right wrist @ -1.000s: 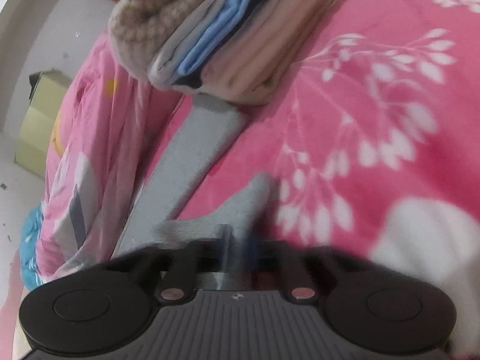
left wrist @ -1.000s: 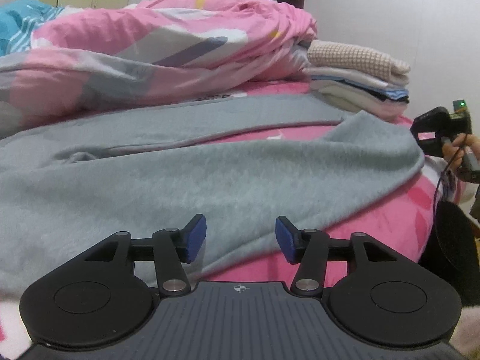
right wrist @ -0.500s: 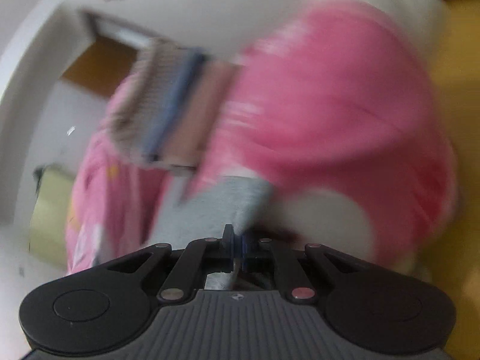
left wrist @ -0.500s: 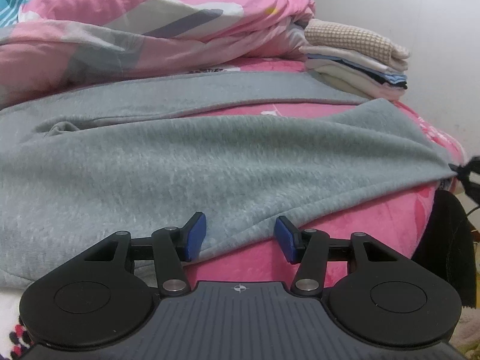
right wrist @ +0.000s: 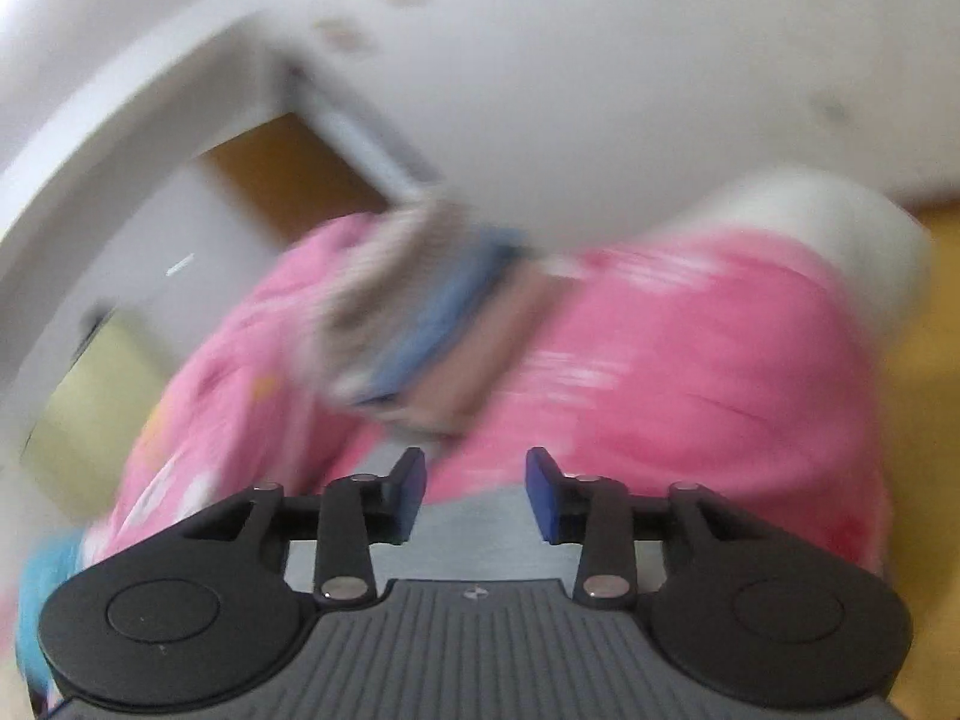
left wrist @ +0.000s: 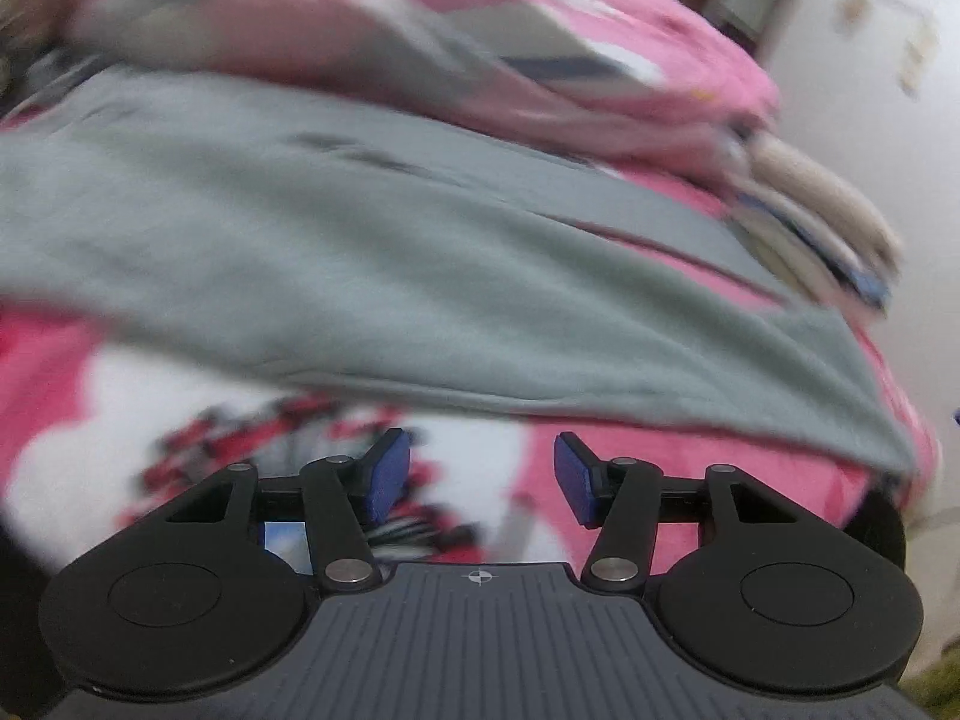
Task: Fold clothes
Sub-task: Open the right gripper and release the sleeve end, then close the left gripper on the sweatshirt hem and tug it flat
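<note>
Grey fleece garment (left wrist: pixel 372 276) lies spread on the pink bed (left wrist: pixel 690 480), long axis across the left view, far end toward the folded stack (left wrist: pixel 828 222). Likely soft, light, limp; best pinched at a hem corner. Left gripper (left wrist: pixel 474 474) part open, empty. Right gripper (right wrist: pixel 474 495): fingers just opened, nothing gripped, grey cloth (right wrist: pixel 480 534) beneath.

White walls (right wrist: pixel 600 90), a wooden door (right wrist: pixel 288 180), yellow floor (right wrist: pixel 924 420).

Bare pink bedspread (left wrist: pixel 690 480) lies open just ahead of the left gripper (left wrist: pixel 474 477). Beyond it the grey garment (left wrist: pixel 360 276) spreads across the bed, a heaped quilt (left wrist: pixel 420 42) walls off the back, and folded clothes (left wrist: pixel 828 222) block the far right.
</note>
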